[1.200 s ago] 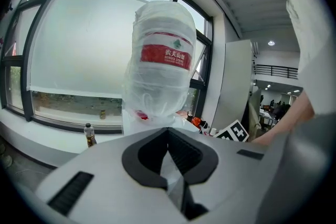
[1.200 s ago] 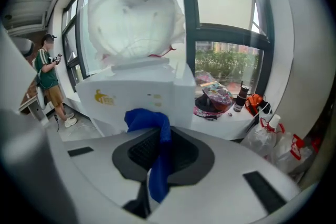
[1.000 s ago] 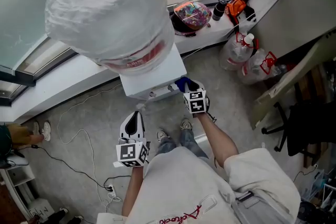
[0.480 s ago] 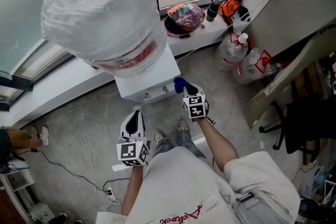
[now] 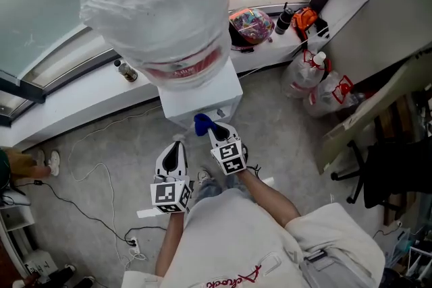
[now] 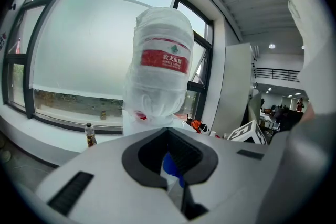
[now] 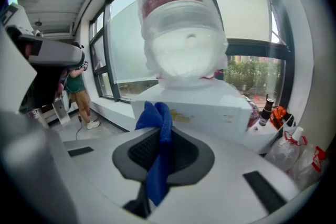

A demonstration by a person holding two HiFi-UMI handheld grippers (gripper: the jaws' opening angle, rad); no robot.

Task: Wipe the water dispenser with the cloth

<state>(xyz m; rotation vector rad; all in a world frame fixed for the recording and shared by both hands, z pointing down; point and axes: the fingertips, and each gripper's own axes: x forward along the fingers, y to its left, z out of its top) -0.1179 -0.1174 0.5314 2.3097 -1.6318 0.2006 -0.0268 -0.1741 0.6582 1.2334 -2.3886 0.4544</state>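
Right gripper, jaws pinching the blue cloth, has shifted from the water dispenser's right front corner to mid-front. Left gripper: jaws pressed together, empty.

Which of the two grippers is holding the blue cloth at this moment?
The right gripper: its jaws are shut on the blue cloth, close to the water dispenser. The left gripper grips nothing.

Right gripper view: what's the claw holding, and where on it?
Right claw is shut on the blue cloth, pinched mid-length; a bunched end sticks out past the tips, the rest hangs below.
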